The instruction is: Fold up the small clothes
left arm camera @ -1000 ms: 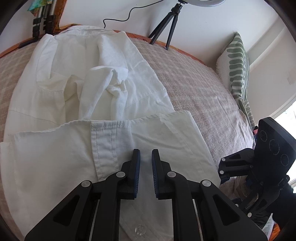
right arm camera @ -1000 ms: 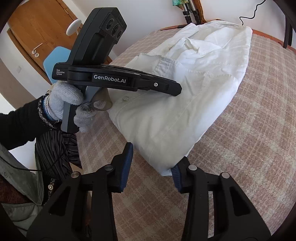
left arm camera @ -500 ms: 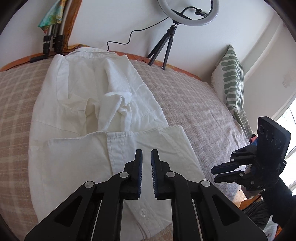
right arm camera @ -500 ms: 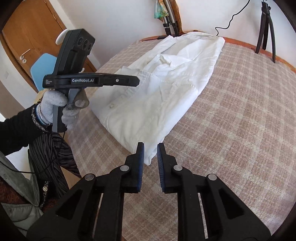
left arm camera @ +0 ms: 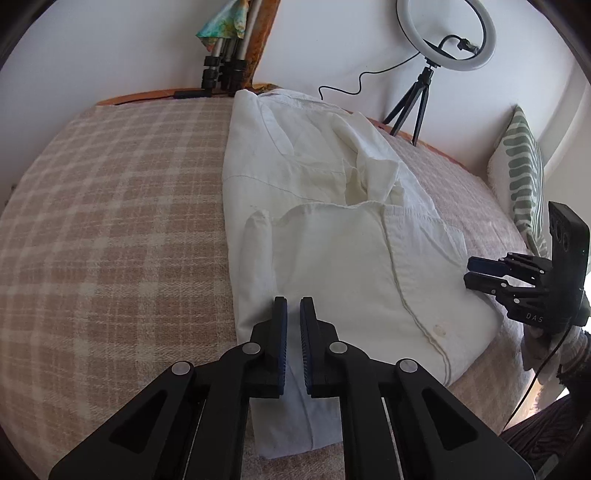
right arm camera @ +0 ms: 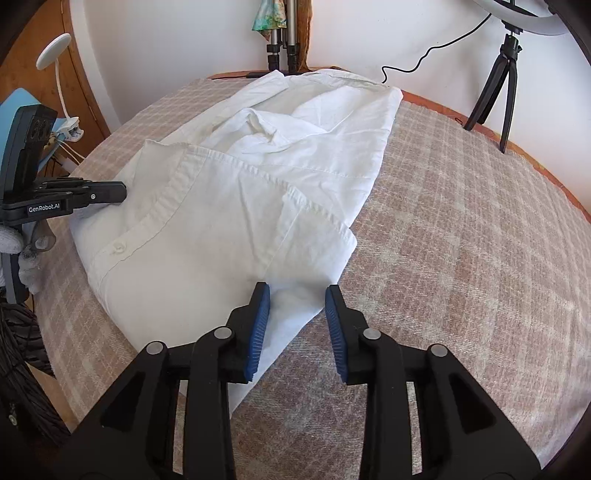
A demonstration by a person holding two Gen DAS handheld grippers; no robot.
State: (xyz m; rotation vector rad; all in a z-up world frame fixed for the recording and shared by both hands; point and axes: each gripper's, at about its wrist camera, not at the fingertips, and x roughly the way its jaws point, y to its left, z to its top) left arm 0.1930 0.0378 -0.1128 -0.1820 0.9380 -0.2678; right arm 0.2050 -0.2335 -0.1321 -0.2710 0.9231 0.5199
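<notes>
One white shirt (right arm camera: 236,206) lies partly folded on the plaid blanket (right arm camera: 461,240), collar end toward the far wall, lower half doubled back over the body, one button (right arm camera: 119,248) showing on the placket. Since a second ago the left gripper (left arm camera: 293,314) has slid sideways along the near edge: it was over the placket, now it hangs over the shirt's left folded edge, with much more bare blanket in its view. Its jaws are all but closed, just a thin gap, nothing pinched between them. The right gripper (right arm camera: 297,299) sits at the shirt's near right corner; its jaws pinched narrow half a second ago and have just been opening again, now partly spread with the corner of cloth between the blue pads (right arm camera: 258,325), not clamped. Two grippers, one ring light (left arm camera: 447,35) on a tripod, one striped pillow (left arm camera: 522,177).
</notes>
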